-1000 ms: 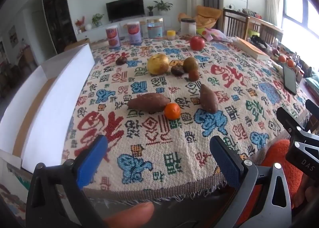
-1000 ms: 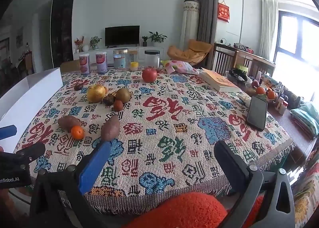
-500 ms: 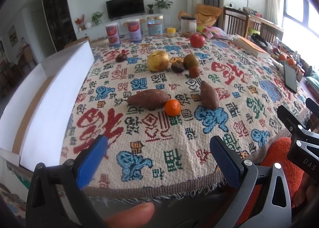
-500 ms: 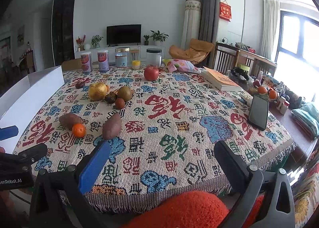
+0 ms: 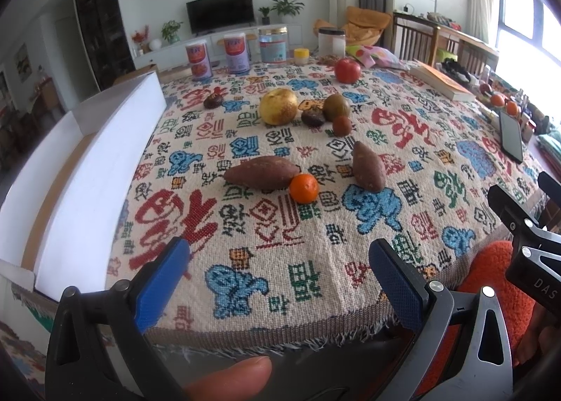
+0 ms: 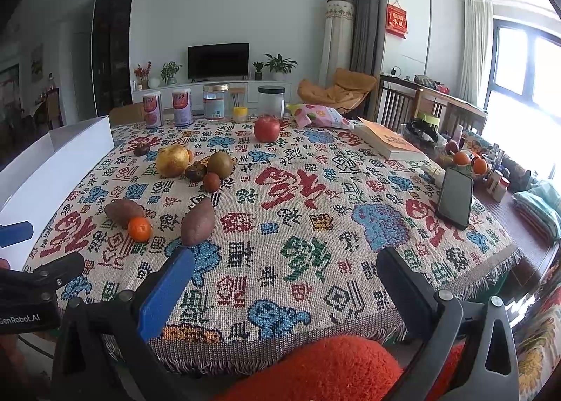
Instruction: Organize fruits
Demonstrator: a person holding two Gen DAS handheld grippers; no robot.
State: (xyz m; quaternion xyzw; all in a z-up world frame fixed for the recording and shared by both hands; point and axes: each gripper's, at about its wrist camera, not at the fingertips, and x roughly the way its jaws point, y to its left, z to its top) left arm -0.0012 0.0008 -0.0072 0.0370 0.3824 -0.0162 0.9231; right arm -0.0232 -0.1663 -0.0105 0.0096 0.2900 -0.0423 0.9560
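On the patterned tablecloth (image 5: 280,260) lie two sweet potatoes (image 5: 261,176) (image 5: 367,165), a small orange (image 5: 304,188), a yellow pear (image 5: 278,106), a green fruit (image 5: 336,106), two dark small fruits (image 5: 312,117) and a red apple (image 5: 347,70). The right wrist view shows the same group, with the orange (image 6: 139,229) and apple (image 6: 267,128). My left gripper (image 5: 278,273) is open and empty at the table's near edge. My right gripper (image 6: 285,278) is open and empty, to the right of the left one.
A white open box (image 5: 87,169) stands along the table's left side. Cans and jars (image 5: 238,54) line the far edge. A book (image 6: 389,143) and a phone (image 6: 454,197) lie at the right. An orange cushion (image 6: 315,369) sits below the near edge.
Both grippers have shifted slightly toward the table, so the fruits appear a little nearer. Jaws remain open; nothing on the table moved.
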